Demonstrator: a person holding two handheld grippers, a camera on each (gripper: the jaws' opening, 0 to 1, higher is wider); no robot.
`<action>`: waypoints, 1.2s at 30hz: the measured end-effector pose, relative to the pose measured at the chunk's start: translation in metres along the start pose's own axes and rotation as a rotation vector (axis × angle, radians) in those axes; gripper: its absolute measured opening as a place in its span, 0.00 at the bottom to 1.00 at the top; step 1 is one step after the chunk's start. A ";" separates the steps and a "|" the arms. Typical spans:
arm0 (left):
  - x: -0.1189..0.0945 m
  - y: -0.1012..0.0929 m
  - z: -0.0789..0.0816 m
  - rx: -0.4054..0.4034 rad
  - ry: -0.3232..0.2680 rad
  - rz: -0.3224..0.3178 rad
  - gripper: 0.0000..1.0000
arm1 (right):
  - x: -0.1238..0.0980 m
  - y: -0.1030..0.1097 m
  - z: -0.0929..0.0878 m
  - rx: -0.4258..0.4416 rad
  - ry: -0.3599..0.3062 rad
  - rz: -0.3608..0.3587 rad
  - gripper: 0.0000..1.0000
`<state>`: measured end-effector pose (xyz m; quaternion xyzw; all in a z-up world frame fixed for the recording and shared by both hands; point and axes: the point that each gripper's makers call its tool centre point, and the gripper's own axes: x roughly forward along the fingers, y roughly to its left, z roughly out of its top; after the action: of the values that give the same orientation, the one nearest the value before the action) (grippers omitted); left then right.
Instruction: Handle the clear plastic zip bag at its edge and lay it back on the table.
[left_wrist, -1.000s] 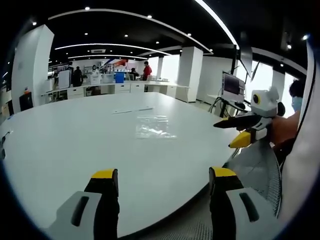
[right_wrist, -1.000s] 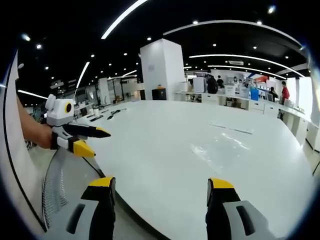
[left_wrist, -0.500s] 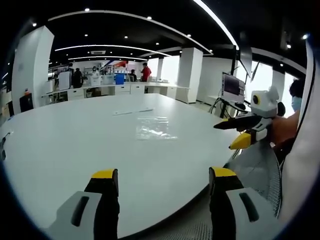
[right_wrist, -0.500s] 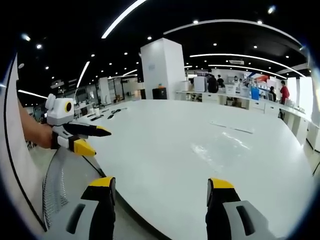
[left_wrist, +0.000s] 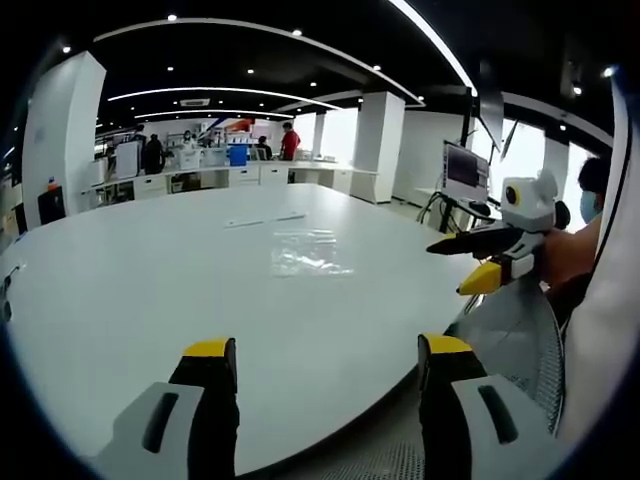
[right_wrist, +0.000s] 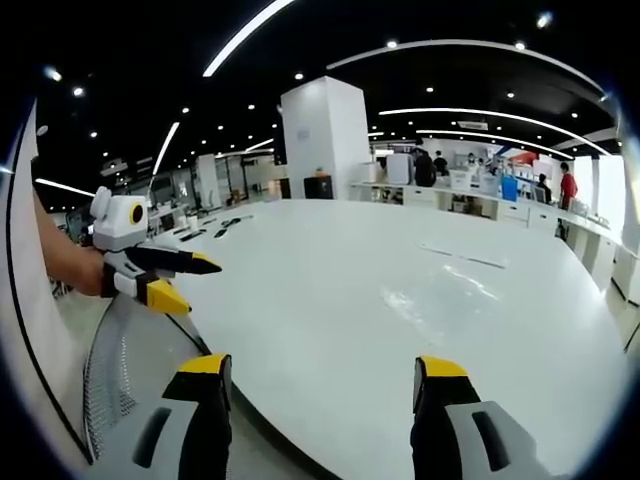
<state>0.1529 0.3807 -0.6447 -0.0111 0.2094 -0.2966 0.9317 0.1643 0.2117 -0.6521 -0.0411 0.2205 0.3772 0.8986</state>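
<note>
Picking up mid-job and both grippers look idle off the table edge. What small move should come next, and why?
Probably reach the right gripper forward over the table toward the near edge of the clear zip bag. The bag lies flat and untouched out on the table, both grippers hang open short of it, and the left gripper sits just as far back.

Bright ceiling strip lights (left_wrist: 430, 40) glare off the white table (right_wrist: 400, 300); fisheye edges bend.
</note>
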 end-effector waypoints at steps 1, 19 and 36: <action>0.000 0.000 0.000 -0.001 -0.001 0.000 0.73 | 0.000 0.000 0.000 -0.001 0.000 0.000 0.73; 0.000 0.010 -0.008 0.003 0.011 -0.007 0.71 | 0.000 -0.003 0.001 0.000 -0.007 -0.011 0.73; 0.001 0.009 -0.012 0.009 0.029 -0.011 0.71 | -0.002 -0.003 0.004 -0.001 -0.020 -0.017 0.73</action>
<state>0.1539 0.3891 -0.6568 -0.0036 0.2216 -0.3029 0.9269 0.1666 0.2092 -0.6485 -0.0398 0.2109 0.3701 0.9039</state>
